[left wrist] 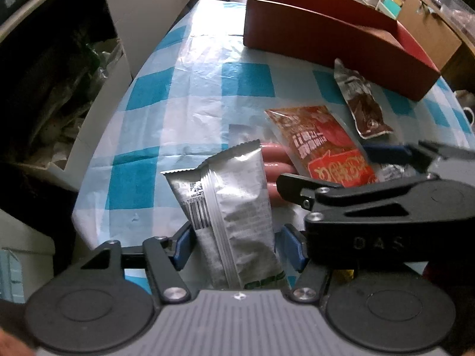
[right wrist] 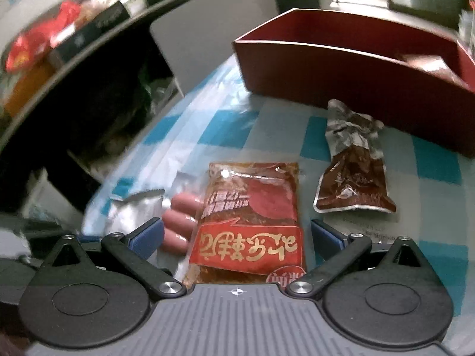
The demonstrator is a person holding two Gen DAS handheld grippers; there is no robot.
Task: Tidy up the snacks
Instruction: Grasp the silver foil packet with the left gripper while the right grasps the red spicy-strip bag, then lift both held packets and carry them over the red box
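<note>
A silver snack packet (left wrist: 234, 207) stands upright between the blue pads of my left gripper (left wrist: 237, 247). A small gap shows on its right side, so the jaws are open around it. Just right of it, my right gripper (left wrist: 356, 172) reaches in low over a red spicy-snack packet (right wrist: 252, 222). In the right wrist view that gripper (right wrist: 237, 234) is wide open, and the packet lies flat between its fingers, untouched. Pink sausages (right wrist: 178, 219) lie partly under the red packet's left edge. A brown vacuum-packed snack (right wrist: 353, 181) lies further right, in front of the red box (right wrist: 341, 74).
Everything rests on a blue-and-white checked tablecloth (left wrist: 193, 89), whose left edge drops off to dark clutter and a white carton (left wrist: 142, 14). A cardboard box (left wrist: 430, 29) and containers stand behind the red box (left wrist: 326, 41). Something pale lies inside the box at its right end.
</note>
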